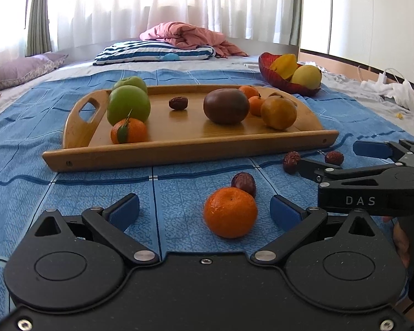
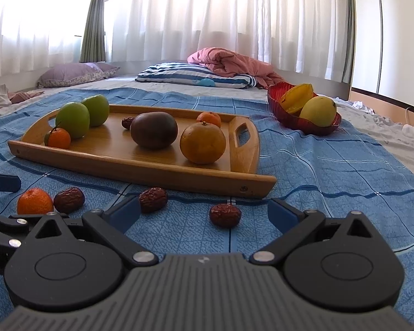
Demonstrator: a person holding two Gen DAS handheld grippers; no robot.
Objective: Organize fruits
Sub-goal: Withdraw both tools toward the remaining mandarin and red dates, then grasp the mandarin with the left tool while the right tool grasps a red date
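- Here, the loose mandarin (image 1: 230, 212) lies on the blue bedspread (image 1: 69, 171) between the left gripper's (image 1: 204, 211) spread, empty fingers, placed for grasping.
- Likewise, a dried jujube (image 2: 225, 215) lies between the open right gripper's (image 2: 204, 212) fingers.
- Beyond both, the wooden tray (image 1: 185, 149) collects fruit.

Bright daylight thru white curtains (image 2: 207, 13), blown out up top. Soft shadows under fruit, glare on tray (image 1: 179, 127). Heavy fisheye bend at edges, corners dark.

Left gripper (image 1: 204, 209) and right gripper (image 2: 204, 212) low, side by side, fingers (image 1: 124, 209) spread wide.
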